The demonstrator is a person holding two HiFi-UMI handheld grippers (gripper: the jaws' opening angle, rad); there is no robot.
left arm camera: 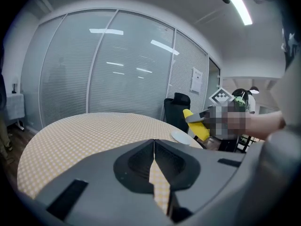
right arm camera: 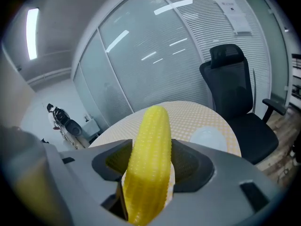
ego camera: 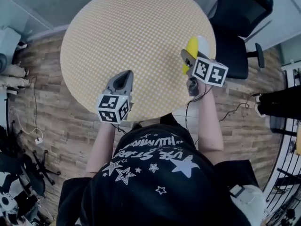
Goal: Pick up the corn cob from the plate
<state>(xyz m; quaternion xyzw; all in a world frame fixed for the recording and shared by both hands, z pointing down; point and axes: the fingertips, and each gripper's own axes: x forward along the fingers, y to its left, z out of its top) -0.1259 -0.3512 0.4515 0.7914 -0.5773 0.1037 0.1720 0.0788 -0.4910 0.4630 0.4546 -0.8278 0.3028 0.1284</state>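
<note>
The yellow corn cob (right arm camera: pixel 147 164) stands upright between the jaws of my right gripper (right arm camera: pixel 149 150), which is shut on it and holds it in the air. In the head view the corn cob (ego camera: pixel 191 47) and right gripper (ego camera: pixel 188 59) hang over the table's right edge, just above the white plate (ego camera: pixel 203 43). The plate (right arm camera: pixel 208 138) lies bare on the checkered cloth. My left gripper (ego camera: pixel 123 76) hovers over the near edge of the table, shut and holding nothing. Its own view shows the left gripper (left arm camera: pixel 154 147) with the jaws together, and the corn cob (left arm camera: pixel 198 126) off to the right.
The round table (ego camera: pixel 131 32) wears a yellow checkered cloth. A black office chair (ego camera: pixel 241 18) stands close to its right side, near the plate. Glass partition walls (left arm camera: pixel 117 74) lie beyond the table. Cables and gear lie on the wooden floor at the left (ego camera: pixel 28 126).
</note>
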